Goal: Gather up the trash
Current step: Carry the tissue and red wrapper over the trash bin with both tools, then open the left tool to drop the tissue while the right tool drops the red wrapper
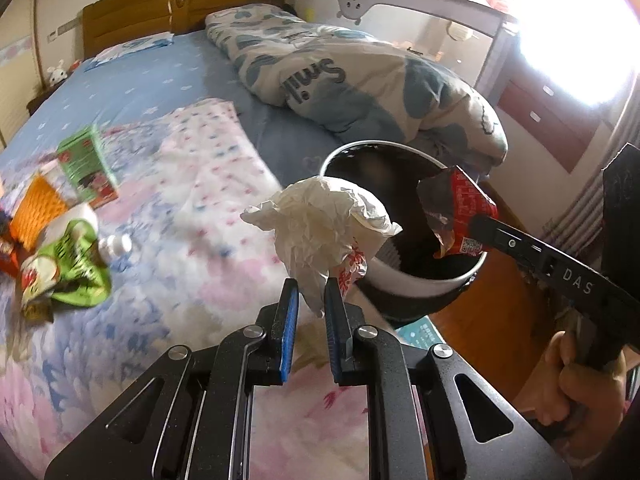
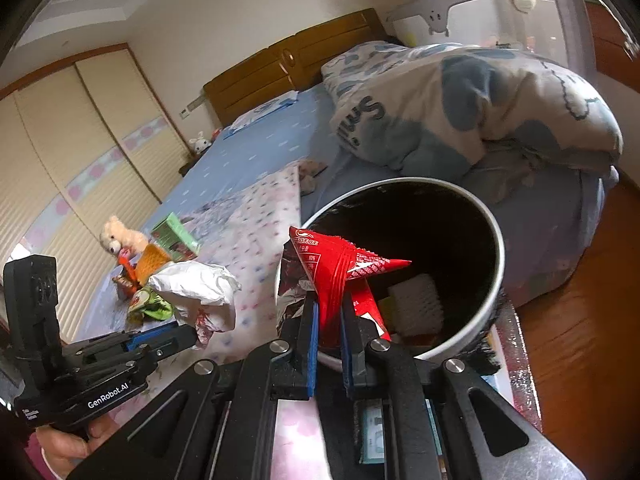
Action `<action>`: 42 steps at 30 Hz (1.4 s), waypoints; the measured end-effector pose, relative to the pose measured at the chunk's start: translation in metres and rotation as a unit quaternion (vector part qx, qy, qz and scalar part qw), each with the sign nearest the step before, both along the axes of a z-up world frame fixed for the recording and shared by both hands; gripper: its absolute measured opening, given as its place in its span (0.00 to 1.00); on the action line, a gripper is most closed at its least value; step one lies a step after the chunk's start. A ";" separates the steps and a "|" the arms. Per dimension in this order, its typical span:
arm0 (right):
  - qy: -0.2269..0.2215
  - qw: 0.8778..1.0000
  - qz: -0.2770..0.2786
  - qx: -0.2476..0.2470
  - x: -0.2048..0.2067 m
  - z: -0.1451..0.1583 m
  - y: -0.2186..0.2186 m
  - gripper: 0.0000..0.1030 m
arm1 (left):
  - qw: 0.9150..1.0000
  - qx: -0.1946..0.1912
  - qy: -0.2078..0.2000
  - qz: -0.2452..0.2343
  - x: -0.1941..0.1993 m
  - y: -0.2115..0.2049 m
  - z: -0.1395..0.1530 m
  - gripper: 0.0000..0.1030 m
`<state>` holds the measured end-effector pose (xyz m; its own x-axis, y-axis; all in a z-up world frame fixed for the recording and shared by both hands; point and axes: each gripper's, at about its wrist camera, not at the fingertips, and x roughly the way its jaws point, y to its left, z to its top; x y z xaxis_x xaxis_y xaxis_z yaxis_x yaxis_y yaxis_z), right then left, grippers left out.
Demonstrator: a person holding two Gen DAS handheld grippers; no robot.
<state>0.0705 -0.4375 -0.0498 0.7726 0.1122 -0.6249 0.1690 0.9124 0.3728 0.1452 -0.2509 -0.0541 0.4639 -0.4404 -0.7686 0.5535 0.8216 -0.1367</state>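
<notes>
Both hands are mid-delivery: the carry-to-bin step of the collecting is in hand. The left gripper (image 1: 311, 290) has its fingers clamped on the tail of a crumpled white paper wad (image 1: 320, 220), which hangs just short of the near rim of the trash bin (image 1: 424, 280), still over the bed (image 1: 168, 92) rather than over the bin's mouth. The right gripper (image 2: 330, 308) has its fingers pinched tight on a red snack wrapper (image 2: 336, 268), whose tip already reaches over the bin's opening. The bin stands against the bed's edge, with some rubbish inside. Next, I judge, each piece must be brought fully over the bin's mouth before the fingers part. More litter (image 1: 64, 264) lies on the bed, well away from the bin.
</notes>
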 end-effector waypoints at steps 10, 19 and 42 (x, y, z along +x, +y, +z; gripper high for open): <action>0.001 1.000 -0.018 -0.001 0.001 0.000 -0.021 0.09 | 1.000 0.012 -0.006 -0.024 0.008 -0.034 0.002 0.12; 0.006 1.000 -0.022 -0.006 0.009 0.000 -0.036 0.09 | 0.999 0.021 -0.002 -0.031 0.016 -0.056 -0.002 0.12; 0.040 0.999 -0.031 0.000 0.034 -0.014 -0.054 0.25 | 0.999 0.026 0.024 -0.035 0.037 -0.077 -0.014 0.36</action>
